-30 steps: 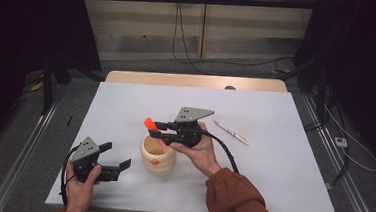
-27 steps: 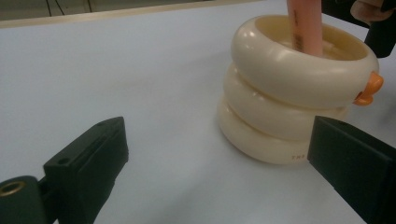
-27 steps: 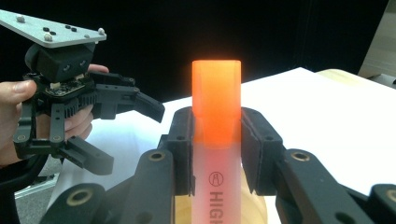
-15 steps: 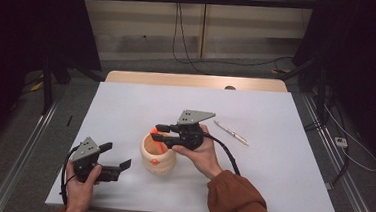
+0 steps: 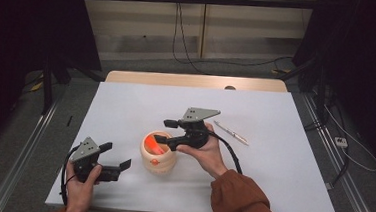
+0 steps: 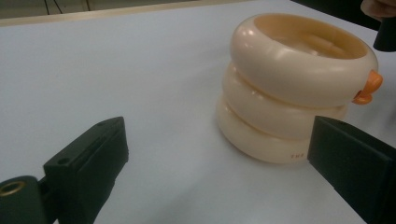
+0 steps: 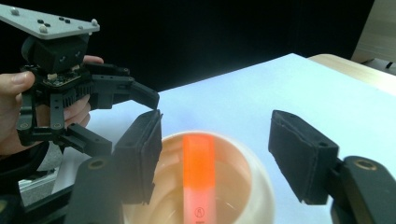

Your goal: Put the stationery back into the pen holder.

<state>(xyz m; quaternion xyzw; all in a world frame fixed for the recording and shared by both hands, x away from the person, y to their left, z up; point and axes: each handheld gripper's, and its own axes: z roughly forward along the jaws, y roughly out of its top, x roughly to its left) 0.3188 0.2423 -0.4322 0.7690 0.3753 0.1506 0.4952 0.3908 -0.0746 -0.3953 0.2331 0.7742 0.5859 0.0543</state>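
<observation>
A white table point(image 5: 272, 162) takes most of the room in front of me, with a wooden edge at its far side. Near the middle of it, a little toward the person, stands a cream holder point(image 5: 158, 153) made like three stacked rings, upright, with a small orange knob on its side. The right gripper point(image 5: 168, 133) hangs just over the far rim of this holder, carried by a hand in an orange sleeve point(image 5: 242, 200); its jaws have just been opening and now stand apart, with nothing pressed between the pads. Below them, in the right gripper view, an orange marker point(image 7: 198, 179) stands leaning inside the holder point(image 7: 252, 186), free of both jaws. The left gripper point(image 5: 117, 157) is held low at the near left part of the table, close beside the holder but not touching it, and its jaws are wide apart with only bare table between them. Farther to the right, well apart from the holder, a thin pen point(image 5: 231, 132) lies flat on the table.
</observation>
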